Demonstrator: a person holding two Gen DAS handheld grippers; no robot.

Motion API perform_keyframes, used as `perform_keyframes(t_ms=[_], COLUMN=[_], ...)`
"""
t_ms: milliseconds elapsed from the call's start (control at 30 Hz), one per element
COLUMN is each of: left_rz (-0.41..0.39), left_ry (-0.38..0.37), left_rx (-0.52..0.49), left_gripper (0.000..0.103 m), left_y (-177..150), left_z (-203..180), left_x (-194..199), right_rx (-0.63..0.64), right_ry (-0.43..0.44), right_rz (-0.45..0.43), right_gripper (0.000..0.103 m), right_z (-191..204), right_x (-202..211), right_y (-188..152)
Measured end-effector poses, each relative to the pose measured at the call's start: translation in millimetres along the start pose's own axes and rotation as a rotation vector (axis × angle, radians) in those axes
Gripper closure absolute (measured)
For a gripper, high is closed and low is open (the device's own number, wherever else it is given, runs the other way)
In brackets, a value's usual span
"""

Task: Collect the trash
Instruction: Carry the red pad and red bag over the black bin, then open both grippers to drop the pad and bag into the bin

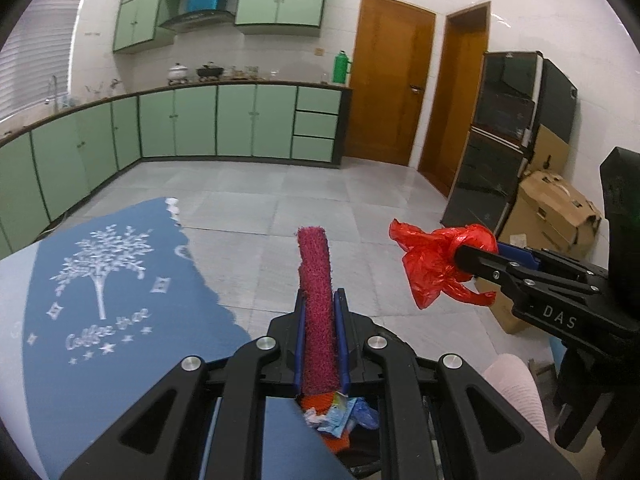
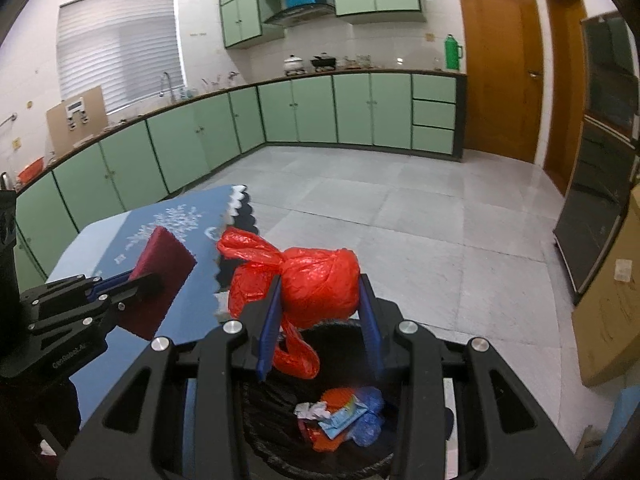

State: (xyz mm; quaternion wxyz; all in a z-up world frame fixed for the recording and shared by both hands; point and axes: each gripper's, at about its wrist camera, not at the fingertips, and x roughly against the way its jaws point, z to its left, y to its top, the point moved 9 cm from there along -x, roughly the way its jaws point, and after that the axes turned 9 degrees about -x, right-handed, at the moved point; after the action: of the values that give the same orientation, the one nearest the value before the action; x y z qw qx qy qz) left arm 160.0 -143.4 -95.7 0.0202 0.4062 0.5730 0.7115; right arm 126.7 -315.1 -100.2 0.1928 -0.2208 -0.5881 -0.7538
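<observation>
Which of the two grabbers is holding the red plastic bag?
The right gripper: its jaws clamp the knotted red bag. The left gripper holds a maroon scouring pad instead.

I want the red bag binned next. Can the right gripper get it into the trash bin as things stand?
Probably yes. The right gripper is shut on the red bag, and the trash bin lies open directly beneath it, with nothing visible between them.
</observation>
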Motion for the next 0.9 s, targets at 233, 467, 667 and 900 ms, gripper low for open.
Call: perform_keyframes(t_ms=[233,467,667,900], left_rz=[0.022,0.063,0.087,0.077], left_ry=[-0.033,-0.038,-0.041,-0.014], left_rx=[-0.031,-0.043,-0.034,-0.028], left_gripper=[0.09,0.09,0.07,0.044], left_y=[-3.9,-8.7,-14.0,-10.1], left_z=[-17.9,-19.0,-14.4,-0.3], left_x=[-26.6,-52.7,-63.4,-51.2], right_rx=[-0.035,-0.051,-0.076,-0.089], right_ry=[-0.032,-0.062,-0.088,-0.112], right_rz=[0.029,0.094,0.136,0.092], right_gripper=[0.068,0.064,0.042,0.012], right_z=[-22.8,-32.4,-42.7,-45.8], right_x=[-9.7,-38.3,-55.5,-42.6], right_y=[-15.4,-32.5,-40.6,-32.2])
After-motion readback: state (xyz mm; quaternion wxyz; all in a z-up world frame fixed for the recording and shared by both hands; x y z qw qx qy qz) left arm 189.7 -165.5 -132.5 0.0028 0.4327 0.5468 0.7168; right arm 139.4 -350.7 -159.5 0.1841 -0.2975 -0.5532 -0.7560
